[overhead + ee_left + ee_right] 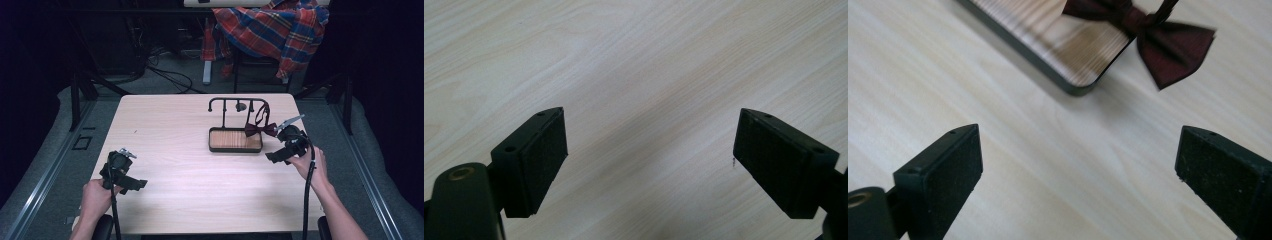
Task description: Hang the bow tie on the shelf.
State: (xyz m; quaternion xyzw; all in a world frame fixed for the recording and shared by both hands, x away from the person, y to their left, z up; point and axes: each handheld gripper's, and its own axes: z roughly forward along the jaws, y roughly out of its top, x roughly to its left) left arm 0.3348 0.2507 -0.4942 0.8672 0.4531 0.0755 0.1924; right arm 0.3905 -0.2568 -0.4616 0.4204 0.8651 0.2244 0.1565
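Note:
A dark red bow tie (260, 129) hangs by its strap from a black rack (239, 103) that rises over a wood-topped tray base (235, 140). In the right gripper view the bow tie (1148, 37) dangles just past the base's corner (1075, 87). My right gripper (276, 154) is open, held just right of the base and below the bow tie; its jaws (1078, 180) are wide apart over bare table. My left gripper (131, 181) is open near the table's front left, its jaws (649, 160) apart with nothing between them.
The light wooden table (180, 165) carries just the rack. Behind it a chair draped with a red plaid shirt (270, 27) stands on the grey floor, with cables (170, 75) trailing nearby.

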